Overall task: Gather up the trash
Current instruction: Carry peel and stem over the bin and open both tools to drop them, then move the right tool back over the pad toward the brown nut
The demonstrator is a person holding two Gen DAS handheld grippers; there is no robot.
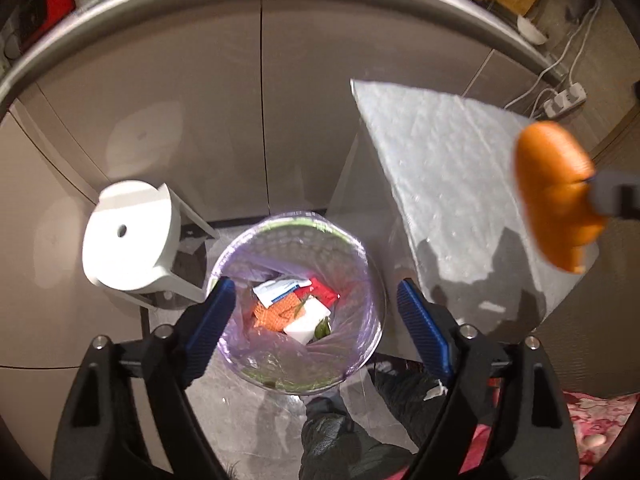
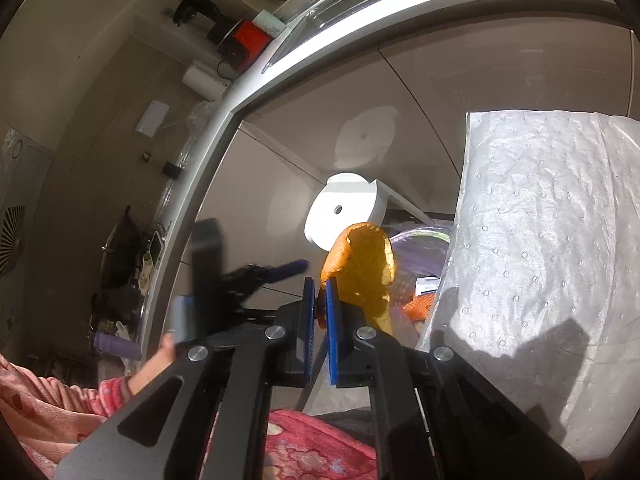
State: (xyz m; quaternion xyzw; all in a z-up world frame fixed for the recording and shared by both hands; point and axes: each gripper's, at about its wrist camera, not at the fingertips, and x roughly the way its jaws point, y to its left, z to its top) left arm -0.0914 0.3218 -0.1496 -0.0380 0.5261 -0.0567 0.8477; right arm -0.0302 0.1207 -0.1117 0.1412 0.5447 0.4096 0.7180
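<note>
Bin [image 1: 240, 248], lower centre: cartons, orange netting, white block. My left claw [image 1: 312, 320] spread, empty; right claw [image 2: 320, 316] pinching peel [image 2: 360, 264].

Warm indoor light glaring off the white stool [image 1: 128, 236], hard shadows falling across the grey sheet [image 1: 460, 200], orange peel [image 1: 556, 196] motion-blurring, fisheye edges bending and darkening

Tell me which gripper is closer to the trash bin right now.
Left. The left gripper hangs open directly above the lined trash bin. The right gripper, shut on an orange peel, is off to the bin's side.
</note>
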